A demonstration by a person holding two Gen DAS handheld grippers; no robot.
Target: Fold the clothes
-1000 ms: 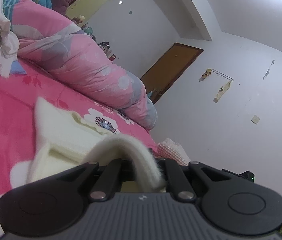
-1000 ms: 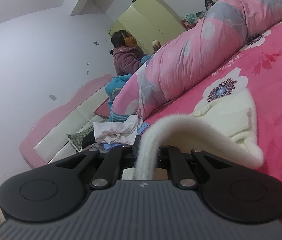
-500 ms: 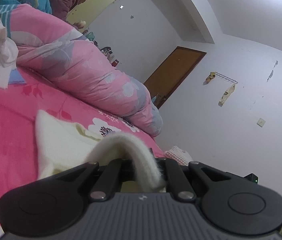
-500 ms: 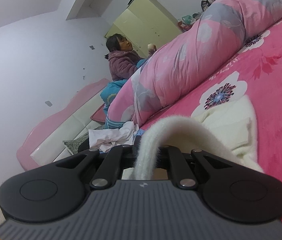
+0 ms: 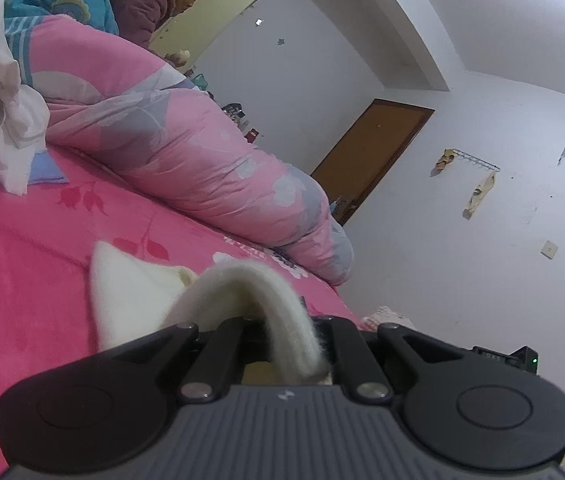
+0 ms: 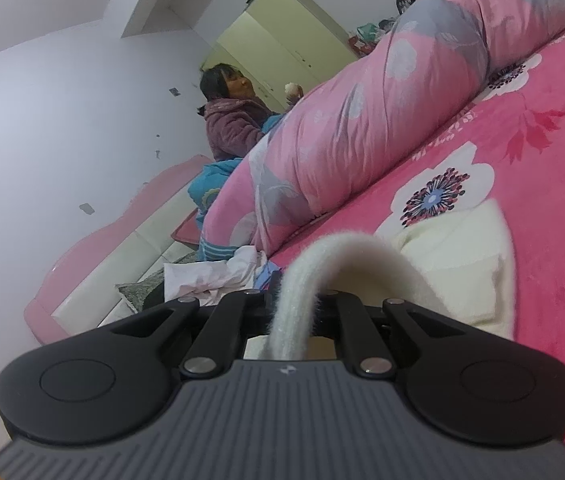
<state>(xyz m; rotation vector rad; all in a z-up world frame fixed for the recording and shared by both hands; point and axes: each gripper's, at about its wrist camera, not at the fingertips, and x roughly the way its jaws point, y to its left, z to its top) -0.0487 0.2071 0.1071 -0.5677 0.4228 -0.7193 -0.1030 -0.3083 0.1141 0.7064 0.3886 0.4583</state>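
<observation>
Hiding both tool tips (image 5: 282,344), cream garment (image 6: 458,264) folds over

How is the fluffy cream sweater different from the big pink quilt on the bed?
The cream sweater is plain, while the pink quilt has grey flowers. The sweater lies mostly flat on the bedspread, with an edge lifted and pinched in the left gripper and the right gripper; the quilt is bunched into a long puffy roll, untouched. The quilt looks much bulkier. Both are soft and rest on the bed.
</observation>
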